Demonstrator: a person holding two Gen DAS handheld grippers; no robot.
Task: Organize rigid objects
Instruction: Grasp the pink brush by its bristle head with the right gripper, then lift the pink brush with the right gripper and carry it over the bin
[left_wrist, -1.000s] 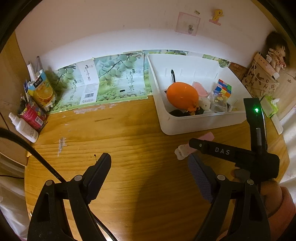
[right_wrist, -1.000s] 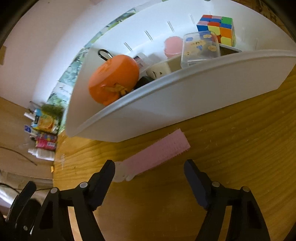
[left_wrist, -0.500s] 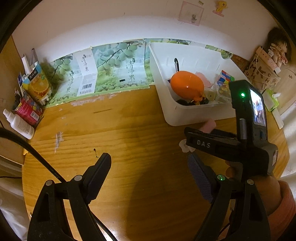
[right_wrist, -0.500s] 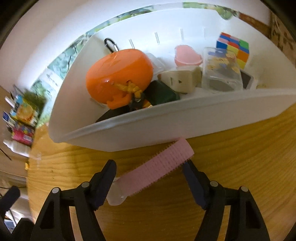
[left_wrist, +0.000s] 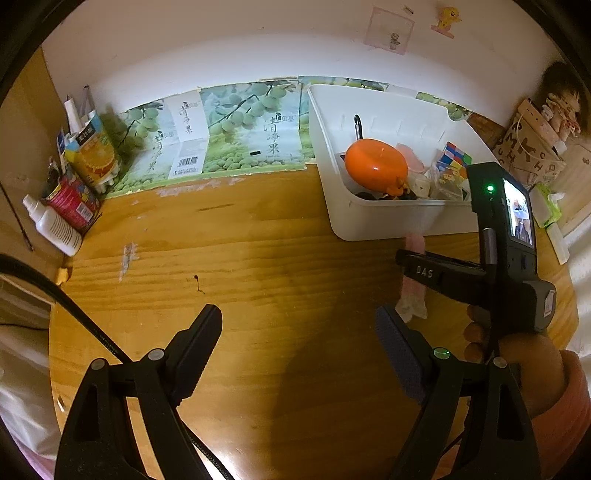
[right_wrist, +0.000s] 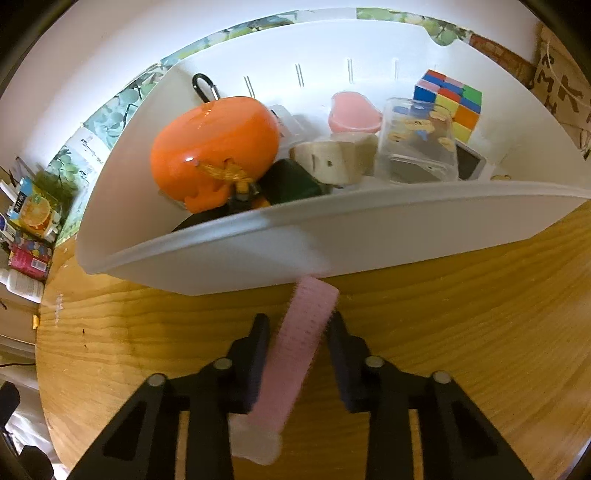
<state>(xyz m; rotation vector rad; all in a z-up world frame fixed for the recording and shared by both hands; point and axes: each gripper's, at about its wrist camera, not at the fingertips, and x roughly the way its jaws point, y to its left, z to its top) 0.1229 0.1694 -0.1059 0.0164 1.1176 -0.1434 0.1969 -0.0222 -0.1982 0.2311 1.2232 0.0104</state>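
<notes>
Left wrist view: our left hand-held gripper (left_wrist: 299, 339) stands wide and empty over the tabletop (left_wrist: 258, 258). At 3 o'clock the right hand-held gripper (left_wrist: 415, 295) reaches down to the pink brush (left_wrist: 413, 291).

Right wrist view: the jaws have just been closing; they are now narrow, with the pink brush (right_wrist: 301, 347) between them, the left pad touching, the right one perhaps a hair apart.

Brush place: flat on the tabletop, its tip at 12 o'clock touching the white bin (right_wrist: 332, 236).

Handling: we judge it light and stiff, bristles soft; take the middle of the back.

Surface: varnished wood, probably smooth.

Room: white wall (left_wrist: 221, 44), cartons (left_wrist: 92, 155) at 9 o'clock.
</notes>
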